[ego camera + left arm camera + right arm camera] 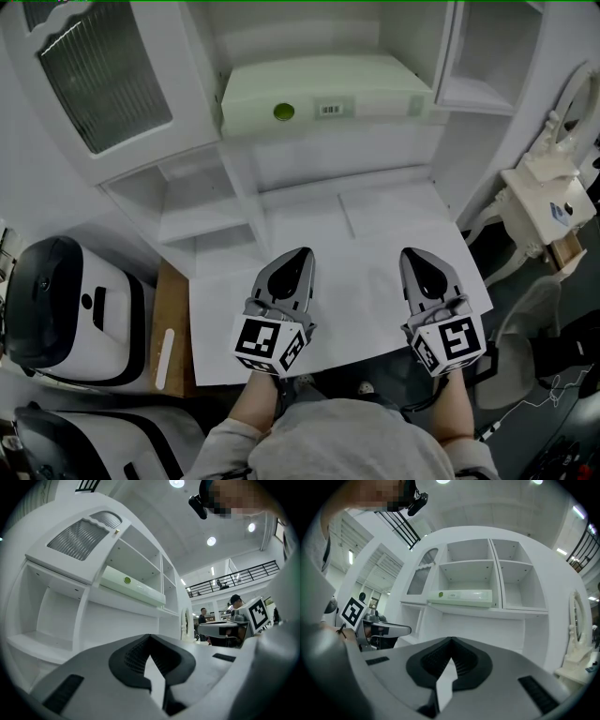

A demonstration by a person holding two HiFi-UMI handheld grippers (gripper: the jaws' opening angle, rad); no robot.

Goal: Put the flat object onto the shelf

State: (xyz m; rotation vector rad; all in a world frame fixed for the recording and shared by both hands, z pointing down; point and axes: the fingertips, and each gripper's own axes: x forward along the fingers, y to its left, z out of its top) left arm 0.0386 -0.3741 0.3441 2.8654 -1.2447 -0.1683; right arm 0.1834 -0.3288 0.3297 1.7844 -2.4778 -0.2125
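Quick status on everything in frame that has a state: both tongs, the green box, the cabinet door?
left tongs: shut, empty
right tongs: shut, empty
flat green box: lying flat on the shelf, clear of both tongs
glass cabinet door: looks swung open

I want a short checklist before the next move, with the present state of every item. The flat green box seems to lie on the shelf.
1. Flat green box lies on the shelf: ok.
2. Left gripper shut, nothing between its fingers: ok.
3. Right gripper shut, nothing between its fingers: ok.
4. Both grippers well apart from the box, above the white desk top: ok.
5. Box pushed fully back, with no overhang at the shelf's front edge: cannot tell.
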